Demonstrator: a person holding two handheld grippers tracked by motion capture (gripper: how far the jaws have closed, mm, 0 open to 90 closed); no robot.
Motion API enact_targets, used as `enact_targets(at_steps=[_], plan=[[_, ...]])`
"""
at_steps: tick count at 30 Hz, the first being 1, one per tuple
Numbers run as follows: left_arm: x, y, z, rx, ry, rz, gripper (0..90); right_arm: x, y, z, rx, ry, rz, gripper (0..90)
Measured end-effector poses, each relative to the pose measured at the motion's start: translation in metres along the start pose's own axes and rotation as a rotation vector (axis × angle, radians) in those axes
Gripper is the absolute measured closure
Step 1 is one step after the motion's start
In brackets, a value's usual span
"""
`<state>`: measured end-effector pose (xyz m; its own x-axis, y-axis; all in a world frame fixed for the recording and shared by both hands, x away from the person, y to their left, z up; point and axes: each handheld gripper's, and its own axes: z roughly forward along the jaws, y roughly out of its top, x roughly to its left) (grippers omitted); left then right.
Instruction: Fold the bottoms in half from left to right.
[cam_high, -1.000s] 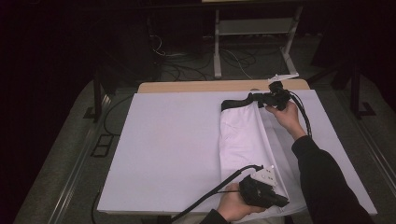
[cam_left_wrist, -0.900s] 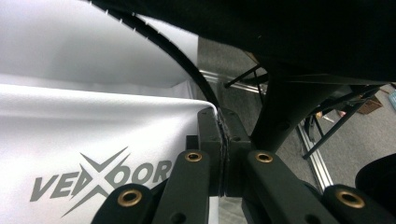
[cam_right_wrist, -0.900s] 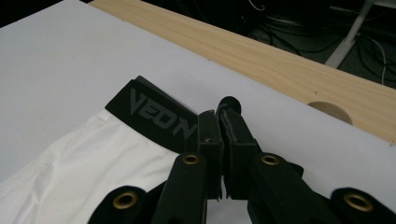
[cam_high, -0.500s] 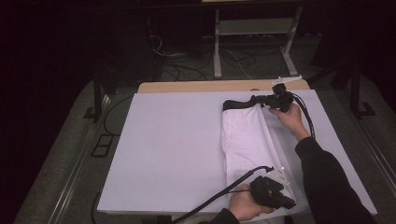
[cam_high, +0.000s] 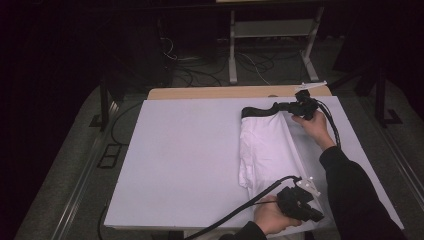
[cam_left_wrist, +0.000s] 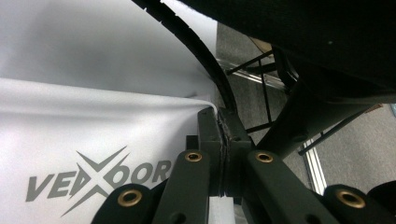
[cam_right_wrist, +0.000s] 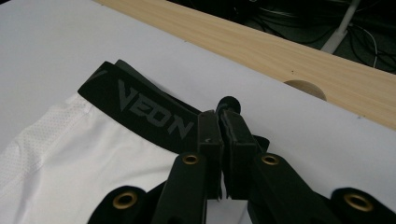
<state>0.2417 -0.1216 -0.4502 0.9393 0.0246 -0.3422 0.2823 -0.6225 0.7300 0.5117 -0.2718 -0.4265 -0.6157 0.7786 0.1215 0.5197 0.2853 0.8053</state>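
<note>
Shorts (cam_high: 262, 150), white w/ black waistband (cam_right_wrist: 140, 105), lie on right half of desk (cam_high: 180, 165). Right claw (cam_right_wrist: 219, 126) clamped on waistband at far end; left claw (cam_left_wrist: 219, 135) clamped on hem at near edge. Judgement: fold underway; move both claws together, keep cloth taut, edges aligned. Desk covered in white sheet; room dark, cables on floor.

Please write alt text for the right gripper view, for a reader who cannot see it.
The right gripper has its two black jaws closed on the black waistband of white shorts, which bears grey lettering. The shorts lie on a white table cover, with a bare wooden table edge beyond it.
</note>
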Motion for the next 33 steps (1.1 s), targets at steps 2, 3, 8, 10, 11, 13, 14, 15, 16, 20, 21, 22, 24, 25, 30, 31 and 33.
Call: enact_targets(at_steps=[2,3,8,10,11,13,14,15,16,20,21,22,24,25,30,31,33], plan=[[0.001,0.002,0.002,0.003,0.0,-0.004,87.9,-0.001,0.0,0.0,0.004,0.0,-0.004,85.5],[0.001,0.003,0.003,0.001,0.001,-0.007,87.9,-0.001,0.0,0.0,0.006,0.0,-0.006,85.3],[0.003,0.006,0.008,0.006,0.0,-0.011,87.9,-0.003,-0.002,0.0,0.013,0.0,-0.01,85.4],[0.003,0.006,0.01,0.002,-0.001,-0.015,87.9,-0.004,-0.003,-0.001,0.015,-0.003,-0.007,85.2],[0.004,0.006,0.011,0.001,-0.002,-0.023,87.7,-0.005,-0.003,-0.001,0.017,-0.003,-0.004,84.9],[0.005,0.006,0.013,-0.001,-0.002,-0.024,87.5,-0.006,-0.004,-0.001,0.02,-0.007,-0.006,84.6],[0.006,0.006,0.014,-0.003,-0.005,-0.033,87.1,-0.006,-0.004,-0.001,0.019,-0.008,-0.002,83.5],[0.007,0.006,0.014,-0.007,-0.011,-0.043,84.4,-0.007,-0.004,0.0,0.022,-0.014,0.012,78.2],[0.008,0.006,0.014,-0.009,-0.007,-0.06,76.3,-0.008,-0.004,0.0,0.03,-0.02,0.037,71.6],[0.007,0.005,0.008,-0.04,0.047,-0.094,50.3,-0.002,-0.003,-0.004,0.032,-0.029,0.056,54.2],[0.007,0.005,0.006,-0.051,0.057,-0.098,44.7,0.0,-0.003,-0.006,0.026,-0.03,0.053,48.9],[0.006,0.005,0.003,-0.061,0.06,-0.101,40.5,0.002,-0.002,-0.007,0.022,-0.026,0.054,44.8],[0.004,0.006,-0.002,-0.069,0.076,-0.091,33.9,0.006,-0.002,-0.012,0.011,-0.002,0.058,33.8],[0.003,0.007,-0.006,-0.075,0.093,-0.086,29.4,0.007,-0.001,-0.014,-0.001,0.007,0.059,29.9],[0.006,0.009,-0.025,-0.114,0.107,-0.095,17.0,0.019,0.001,-0.023,-0.017,0.037,0.048,11.8],[0.008,0.01,-0.029,-0.118,0.113,-0.098,15.3,0.021,0.002,-0.025,-0.028,0.041,0.048,9.7],[0.01,0.01,-0.036,-0.123,0.127,-0.098,12.5,0.025,0.002,-0.029,-0.04,0.028,0.043,1.4]])
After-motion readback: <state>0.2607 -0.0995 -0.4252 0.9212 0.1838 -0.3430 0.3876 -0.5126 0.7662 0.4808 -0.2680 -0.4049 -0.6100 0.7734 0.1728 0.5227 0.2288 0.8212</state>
